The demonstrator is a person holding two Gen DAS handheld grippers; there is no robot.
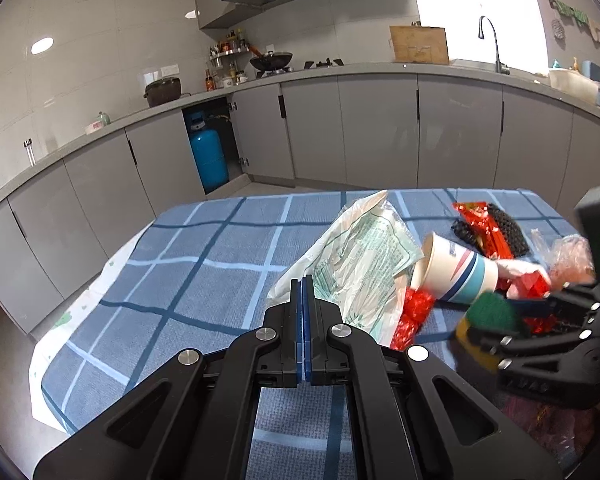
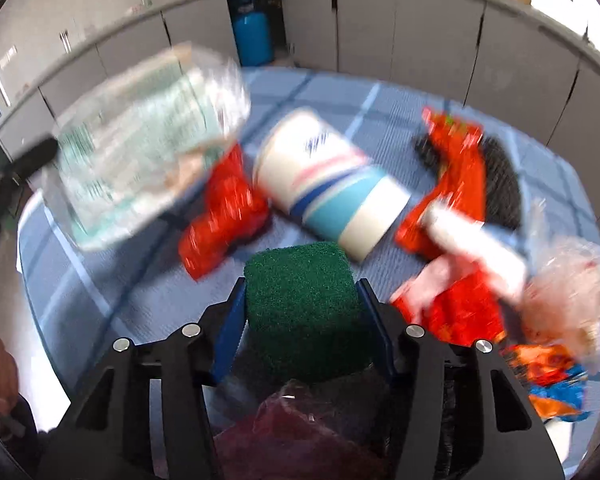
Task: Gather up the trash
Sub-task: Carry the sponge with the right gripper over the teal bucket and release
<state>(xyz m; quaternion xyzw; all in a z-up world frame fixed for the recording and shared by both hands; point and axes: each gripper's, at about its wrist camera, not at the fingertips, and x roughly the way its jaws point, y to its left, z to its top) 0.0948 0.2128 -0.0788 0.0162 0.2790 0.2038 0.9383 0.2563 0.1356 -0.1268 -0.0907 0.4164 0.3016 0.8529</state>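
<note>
step: bagging the scouring sponge [image 2: 304,312] | right gripper [image 2: 304,304] pinches it, just beside the paper cup [image 2: 328,188] | left gripper [image 1: 302,292] closed, empty | tip: we keep it squeezed till it's above the dark bag [image 2: 300,432]

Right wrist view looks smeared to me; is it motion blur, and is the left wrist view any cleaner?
Right wrist view: yes, the paper cup and red wrappers are streaked, while the green sponge between the fingers stays sharp. Left wrist view: mostly crisp, with the window blown out white and fisheye bending the counter.
</note>
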